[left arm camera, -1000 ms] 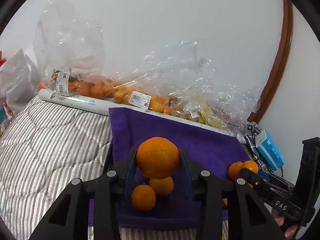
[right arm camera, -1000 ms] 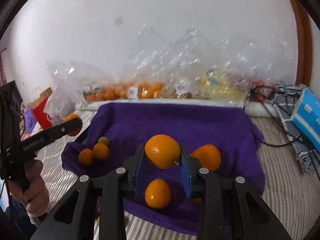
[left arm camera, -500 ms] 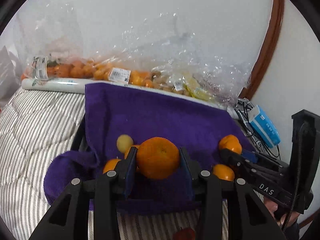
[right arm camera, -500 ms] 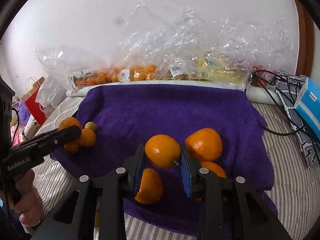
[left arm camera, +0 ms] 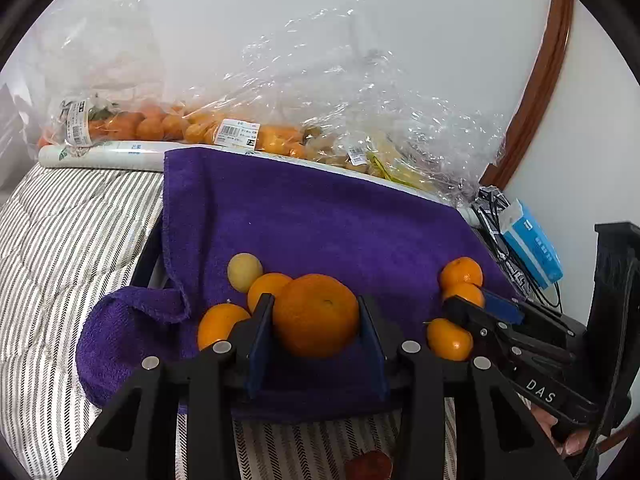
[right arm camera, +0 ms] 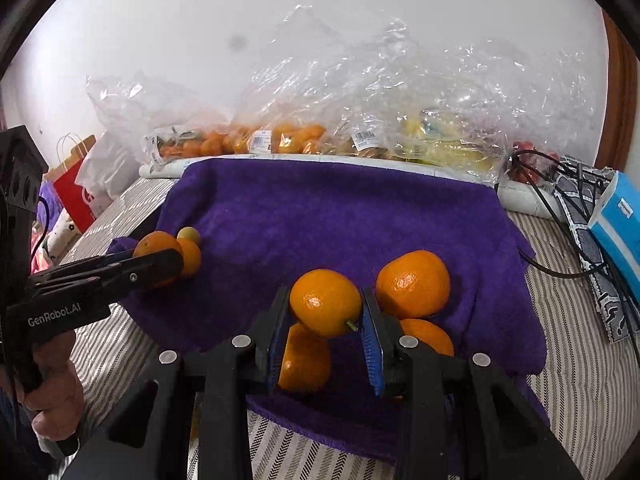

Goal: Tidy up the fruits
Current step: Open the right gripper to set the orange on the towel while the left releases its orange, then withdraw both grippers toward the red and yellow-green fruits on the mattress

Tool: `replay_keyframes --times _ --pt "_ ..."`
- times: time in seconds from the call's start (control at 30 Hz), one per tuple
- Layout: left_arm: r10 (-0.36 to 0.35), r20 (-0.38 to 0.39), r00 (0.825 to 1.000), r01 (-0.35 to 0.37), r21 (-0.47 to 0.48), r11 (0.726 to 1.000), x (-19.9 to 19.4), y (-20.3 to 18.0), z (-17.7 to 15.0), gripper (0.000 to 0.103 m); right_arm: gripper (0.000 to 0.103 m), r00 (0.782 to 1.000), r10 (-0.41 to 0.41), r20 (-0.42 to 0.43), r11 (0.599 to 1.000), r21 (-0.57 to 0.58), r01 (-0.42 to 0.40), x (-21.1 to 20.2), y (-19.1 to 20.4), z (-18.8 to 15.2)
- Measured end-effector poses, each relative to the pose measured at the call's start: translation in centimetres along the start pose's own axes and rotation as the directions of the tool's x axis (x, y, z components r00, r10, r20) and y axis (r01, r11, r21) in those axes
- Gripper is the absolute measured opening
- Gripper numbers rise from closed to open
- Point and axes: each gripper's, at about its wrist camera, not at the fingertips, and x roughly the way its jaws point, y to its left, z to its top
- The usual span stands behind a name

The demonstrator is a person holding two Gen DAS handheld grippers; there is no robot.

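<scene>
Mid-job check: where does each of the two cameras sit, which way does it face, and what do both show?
Left wrist: on the left gripper, looking forward and down at its orange, the purple towel and three small fruits beside it; the right gripper enters at right.
Right wrist: on the right gripper, facing its mandarin above other oranges; the left gripper and a hand show at left.
Shared: the towel, the fruit bags by the wall, the blue box.
</scene>
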Motion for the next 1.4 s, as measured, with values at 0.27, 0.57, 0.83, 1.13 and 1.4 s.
replay_keyframes --times 0.27,0.57,0.83,1.13,1.4 --pt "-0.014 -0.021 1.000 0.015 0.012 1.000 0.5 -0.4 -0.1 0.040 0.038 0.999 0.008 0.033 1.000 0.020 -0.008 -0.9 -0.4 0.1" --pt "0.001 0.042 0.999 -0.003 0.033 0.999 -0.7 -0.7 -0.2 0.048 0.039 0.993 -0.047 0.109 0.999 0.020 0.045 -2.9 0.1 -0.2" --pt "0.062 0.087 0.994 -0.069 0.079 0.994 -1.7 -1.4 -0.7 0.048 0.039 0.985 -0.048 0.168 0.999 -0.013 0.051 -4.7 1.4 -0.2" --pt "0.082 0.115 0.990 -0.096 0.119 0.988 -3.2 -2.0 -2.1 0.048 0.039 0.982 -0.080 0.174 0.993 0.099 0.064 -8.1 1.2 -2.0" --pt "0.098 0.100 0.990 -0.106 0.084 0.991 -4.7 0.0 -3.3 0.048 0.039 0.992 -0.089 0.087 0.990 0.116 0.078 -8.9 2.6 -4.3"
